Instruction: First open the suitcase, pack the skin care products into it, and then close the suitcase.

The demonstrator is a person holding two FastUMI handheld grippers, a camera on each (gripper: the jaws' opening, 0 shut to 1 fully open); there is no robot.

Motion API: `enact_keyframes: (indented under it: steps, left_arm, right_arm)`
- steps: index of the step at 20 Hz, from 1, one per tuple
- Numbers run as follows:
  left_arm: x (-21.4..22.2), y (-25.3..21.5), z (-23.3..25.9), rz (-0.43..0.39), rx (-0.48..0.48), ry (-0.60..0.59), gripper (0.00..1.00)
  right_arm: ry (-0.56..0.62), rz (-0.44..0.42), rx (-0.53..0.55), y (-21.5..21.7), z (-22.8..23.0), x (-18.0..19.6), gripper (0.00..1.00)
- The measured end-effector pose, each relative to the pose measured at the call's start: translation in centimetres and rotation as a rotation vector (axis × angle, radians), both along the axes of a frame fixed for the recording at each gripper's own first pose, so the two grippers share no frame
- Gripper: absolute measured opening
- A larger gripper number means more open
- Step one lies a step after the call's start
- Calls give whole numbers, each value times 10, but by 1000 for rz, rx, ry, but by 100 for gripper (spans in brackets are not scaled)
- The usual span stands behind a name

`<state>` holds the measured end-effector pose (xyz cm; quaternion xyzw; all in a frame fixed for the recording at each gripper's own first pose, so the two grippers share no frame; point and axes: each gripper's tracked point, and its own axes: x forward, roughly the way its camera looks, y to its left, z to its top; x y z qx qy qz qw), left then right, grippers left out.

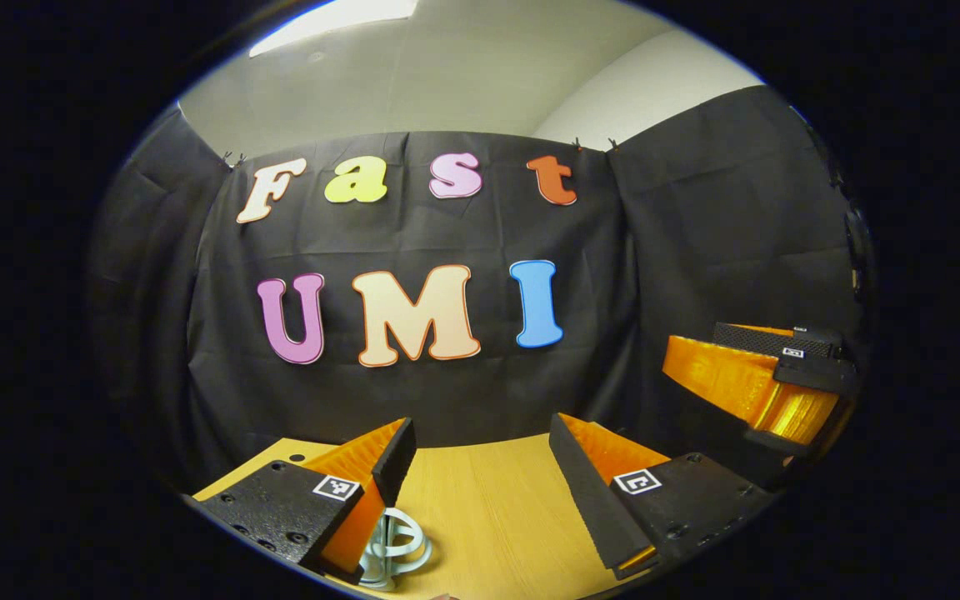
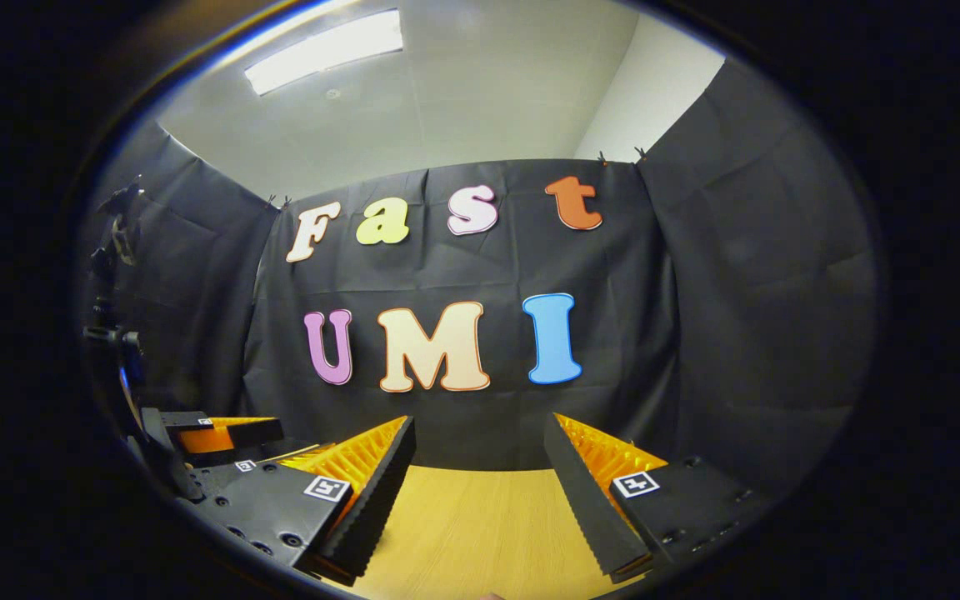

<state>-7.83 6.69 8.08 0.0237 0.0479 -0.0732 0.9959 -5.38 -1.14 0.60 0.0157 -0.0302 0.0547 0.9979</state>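
In the left gripper view my left gripper (image 1: 480,435) stands open above the wooden table (image 1: 492,517), with nothing between its orange and black fingers. A pale looped plastic piece (image 1: 403,546) lies on the table just under the left finger; I cannot tell what it is. My right gripper (image 1: 767,379) hangs farther off at the right edge, seen from the side. In the right gripper view my right gripper (image 2: 478,429) is open over the bare table (image 2: 463,521), holding nothing. The left gripper (image 2: 222,435) shows low at the left, level with it.
Black cloth walls close the booth behind the table and on both sides. A dark stand with a clamp (image 2: 113,333) rises at the far left in the right gripper view. A ceiling light (image 2: 326,50) glows overhead.
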Motion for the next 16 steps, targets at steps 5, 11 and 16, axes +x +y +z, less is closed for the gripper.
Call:
enact_keyframes:
  steps: [5, 11, 16]
  left_arm:
    - [-12, 16, 12, -20, -22, -30, 95]
    - [-22, 26, 22, -38, -51, -50, 94]
    - [-32, 19, 39, -90, -63, -99, 95]
  right_arm:
    - [-19, -17, -27, 25, 9, -18, 99]
    - [-37, -32, -54, 40, 18, -38, 99]
    - [-43, -58, -72, 43, 22, -58, 98]
